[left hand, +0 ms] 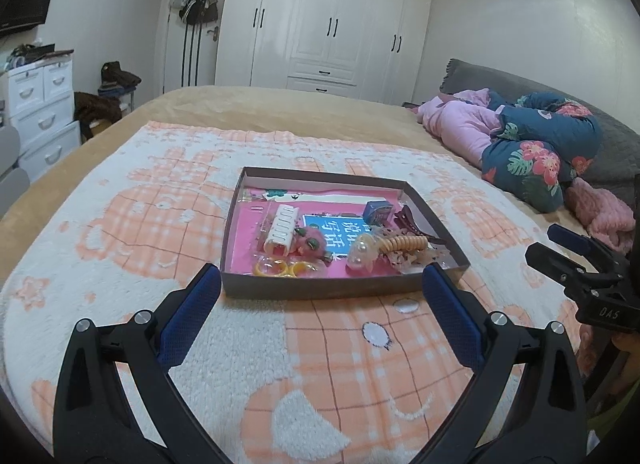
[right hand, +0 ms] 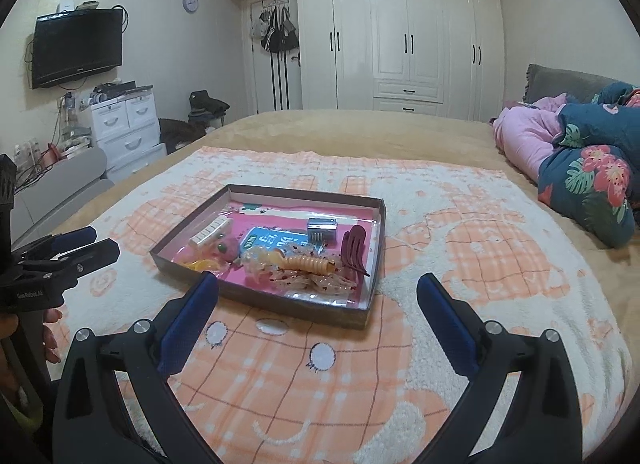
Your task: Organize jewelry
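A shallow brown box [left hand: 340, 291] with a pink lining lies on the blanket; it also shows in the right wrist view [right hand: 304, 310]. In it are a white hair claw [left hand: 282, 229], a pink fuzzy clip [left hand: 311, 243], yellow rings [left hand: 276, 267], a beige spiral clip [left hand: 404, 243], a dark red clip [left hand: 412, 220] and a small blue box [left hand: 378, 211]. My left gripper [left hand: 322, 284] is open and empty just before the box's near edge. My right gripper [right hand: 318, 294] is open and empty, near the box's near right corner.
The box sits on a peach and white blanket [left hand: 160, 232] over a tan bed. A pink and floral quilt [left hand: 532, 136] is bundled at the right. White wardrobes [right hand: 400, 40], white drawers [right hand: 124, 120] and a wall television [right hand: 76, 46] stand beyond the bed.
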Demonstrator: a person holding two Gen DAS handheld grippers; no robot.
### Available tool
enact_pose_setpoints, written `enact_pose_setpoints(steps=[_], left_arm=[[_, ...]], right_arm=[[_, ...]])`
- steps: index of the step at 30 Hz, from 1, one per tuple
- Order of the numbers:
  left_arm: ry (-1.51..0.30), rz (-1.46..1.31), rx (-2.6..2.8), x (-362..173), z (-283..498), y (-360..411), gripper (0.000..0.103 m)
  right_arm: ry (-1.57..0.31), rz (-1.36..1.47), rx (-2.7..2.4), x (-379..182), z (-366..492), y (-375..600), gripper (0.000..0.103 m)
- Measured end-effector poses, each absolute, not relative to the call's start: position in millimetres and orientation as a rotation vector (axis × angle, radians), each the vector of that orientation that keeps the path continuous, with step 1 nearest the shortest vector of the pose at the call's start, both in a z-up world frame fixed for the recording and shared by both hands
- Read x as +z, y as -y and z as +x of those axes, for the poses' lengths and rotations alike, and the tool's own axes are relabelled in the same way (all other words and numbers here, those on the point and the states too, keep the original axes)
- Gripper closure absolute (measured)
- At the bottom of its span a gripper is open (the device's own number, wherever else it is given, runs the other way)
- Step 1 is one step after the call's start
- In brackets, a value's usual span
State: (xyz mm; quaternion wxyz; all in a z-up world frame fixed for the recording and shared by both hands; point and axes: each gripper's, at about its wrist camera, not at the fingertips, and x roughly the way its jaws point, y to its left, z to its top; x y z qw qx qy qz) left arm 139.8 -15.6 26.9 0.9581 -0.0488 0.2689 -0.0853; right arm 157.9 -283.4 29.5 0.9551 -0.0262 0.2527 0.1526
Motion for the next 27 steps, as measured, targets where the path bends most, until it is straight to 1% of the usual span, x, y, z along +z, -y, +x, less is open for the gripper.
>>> enact_pose_setpoints(steps=[15, 27], left_arm=[[-0.486, -0.089, -0.179, 30.2, 102.5, 28.0, 0.011], [-0.505, -0.087, -0.17, 18.5, 87.5, 31.4, 0.011]], right_arm=[[-0.483, -0.068, 0.305, 17.6, 115.9, 276.8, 0.006], [-0.449, -0.058, 0.297, 2.3, 89.8, 275.6, 0.006]])
